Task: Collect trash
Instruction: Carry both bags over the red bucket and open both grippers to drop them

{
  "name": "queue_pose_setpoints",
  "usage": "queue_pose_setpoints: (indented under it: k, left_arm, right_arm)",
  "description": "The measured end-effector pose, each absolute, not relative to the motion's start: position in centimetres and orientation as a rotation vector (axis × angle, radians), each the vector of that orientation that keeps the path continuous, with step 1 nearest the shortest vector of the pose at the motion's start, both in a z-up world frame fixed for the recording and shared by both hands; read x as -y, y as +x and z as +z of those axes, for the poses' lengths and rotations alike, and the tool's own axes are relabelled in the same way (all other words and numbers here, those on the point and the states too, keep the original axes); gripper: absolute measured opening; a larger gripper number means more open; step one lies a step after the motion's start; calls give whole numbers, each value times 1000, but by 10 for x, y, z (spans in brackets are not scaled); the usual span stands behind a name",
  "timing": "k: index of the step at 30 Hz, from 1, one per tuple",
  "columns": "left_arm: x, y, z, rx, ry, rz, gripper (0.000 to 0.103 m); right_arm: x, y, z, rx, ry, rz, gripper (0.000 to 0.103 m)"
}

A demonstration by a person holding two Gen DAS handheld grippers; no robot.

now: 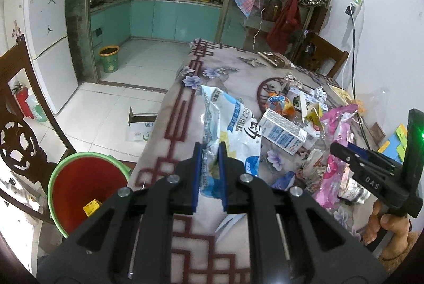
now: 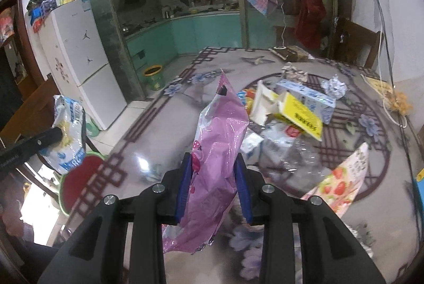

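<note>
Two hand-held grippers each clamp a piece of trash above the tabletop (image 1: 164,125). The left hand-held gripper (image 1: 210,151) has its blue pads (image 1: 196,175) pressed onto a crumpled white-and-blue wrapper (image 1: 230,119), which stands up between them and spreads out beyond the tips. The right hand-held gripper (image 2: 214,170) is closed on a pink plastic bag (image 2: 220,141); the bag rises to a point above the pads and hangs down below them.

In the left wrist view the right hand-held gripper shows at the right edge, gripped by a hand (image 1: 384,223), with the pink bag trailing beside it.

Relative to the tabletop, the rest of the litter lies on its middle, around the round printed motif: a blue-and-white milk carton (image 1: 283,131), a yellow box (image 2: 302,114) leaning on a second blue carton (image 2: 307,96), a ball of crumpled foil (image 2: 334,86), clear crushed plastic (image 2: 294,151), and a strawberry-print packet (image 2: 341,180) toward the near right edge. A brown packet (image 2: 291,52) sits at the far edge.

Just off the tabletop's near left corner, on the floor, stands a bin with a green rim and red inside (image 1: 87,186), with a yellow scrap in it. Further off the left side lie an open cardboard box (image 1: 140,125) and, by the kitchen doorway, a green pail (image 1: 109,58). A white fridge (image 1: 45,27) stands well left of the tabletop.
</note>
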State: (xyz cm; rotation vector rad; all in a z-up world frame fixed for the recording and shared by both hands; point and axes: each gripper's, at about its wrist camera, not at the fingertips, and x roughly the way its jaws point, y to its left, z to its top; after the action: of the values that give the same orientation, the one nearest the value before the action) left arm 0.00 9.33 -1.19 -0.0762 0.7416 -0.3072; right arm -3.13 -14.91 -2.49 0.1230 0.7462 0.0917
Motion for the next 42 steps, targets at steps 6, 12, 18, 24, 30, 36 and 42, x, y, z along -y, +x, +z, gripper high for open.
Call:
queue_pose_setpoints:
  k: [6, 12, 18, 24, 30, 36, 42]
  left_arm:
    - [-102, 0, -16, -751, -84, -310, 12]
    - [-107, 9, -9, -732, -11, -314, 12]
    - [-136, 25, -10, -754, -69, -296, 12]
    - [-164, 29, -11, -751, -80, -240, 12]
    - [-204, 34, -23, -794, -180, -180, 12]
    - [-232, 33, -31, -810, -206, -103, 12]
    - [-259, 34, -41, -844, -262, -35, 12]
  right_arm:
    - [130, -26, -24, -751, 149, 124, 31]
    - [118, -23, -19, -747, 154, 138, 31]
    - [106, -18, -19, -749, 151, 153, 31]
    - [83, -7, -14, -748, 172, 204, 31]
    - [46, 4, -12, -738, 174, 264, 31]
    - [8, 21, -23, -778, 238, 347, 31]
    - [-35, 38, -37, -831, 272, 423, 31]
